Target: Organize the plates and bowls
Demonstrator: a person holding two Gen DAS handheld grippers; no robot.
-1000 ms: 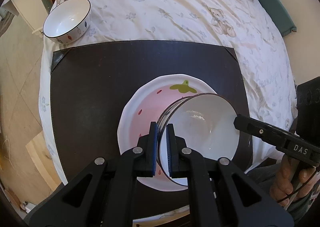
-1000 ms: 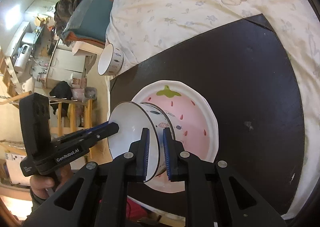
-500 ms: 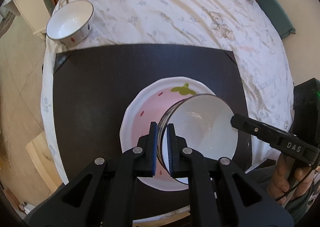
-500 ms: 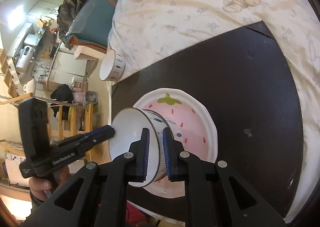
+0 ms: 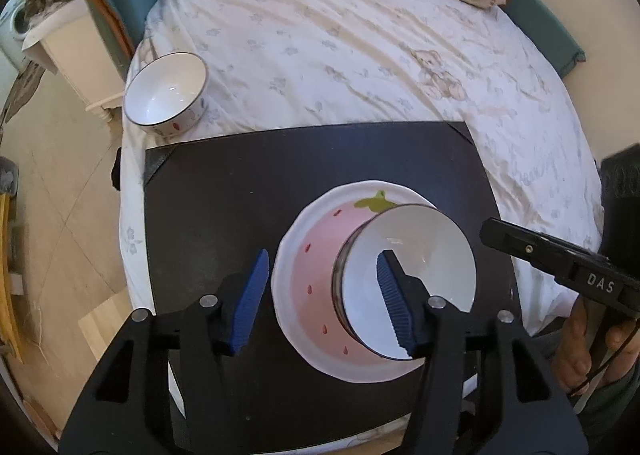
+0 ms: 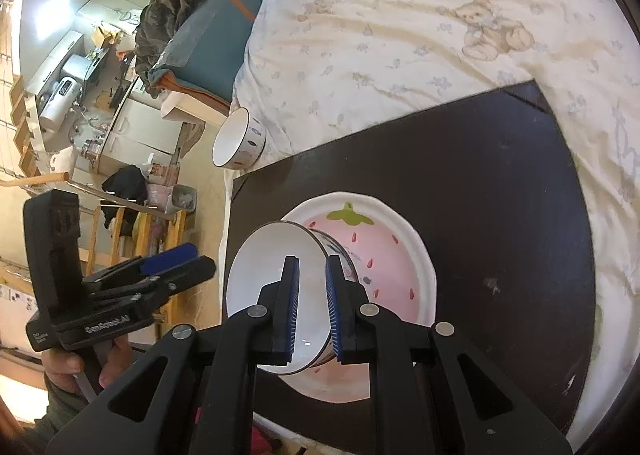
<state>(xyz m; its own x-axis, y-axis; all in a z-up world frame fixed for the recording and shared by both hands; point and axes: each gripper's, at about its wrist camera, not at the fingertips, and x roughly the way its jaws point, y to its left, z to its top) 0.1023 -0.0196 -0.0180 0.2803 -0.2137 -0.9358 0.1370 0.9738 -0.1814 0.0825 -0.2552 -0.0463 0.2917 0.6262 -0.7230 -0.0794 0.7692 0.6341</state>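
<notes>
A white bowl with a dark rim (image 5: 416, 255) sits in a pink strawberry plate (image 5: 316, 275) on a dark mat (image 5: 224, 199). My left gripper (image 5: 320, 295) is open, its jaws wide apart either side of the bowl's left rim. In the right wrist view the bowl (image 6: 264, 267) rests on the plate (image 6: 384, 255), and my right gripper (image 6: 312, 307) is slightly parted with the bowl's rim between its pads. A second white bowl (image 5: 166, 93) stands on the bedsheet beyond the mat's far left corner; it also shows in the right wrist view (image 6: 238, 143).
The mat lies on a bed with a flowered white sheet (image 5: 340, 47). A teal cushion (image 6: 212, 55) and a white cabinet (image 5: 76, 51) stand beyond the bed's left edge. Floor drops off to the left.
My left gripper has opened and let go of the bowl's rim. The bowl has settled into the plate. My right gripper's pads have parted slightly.
</notes>
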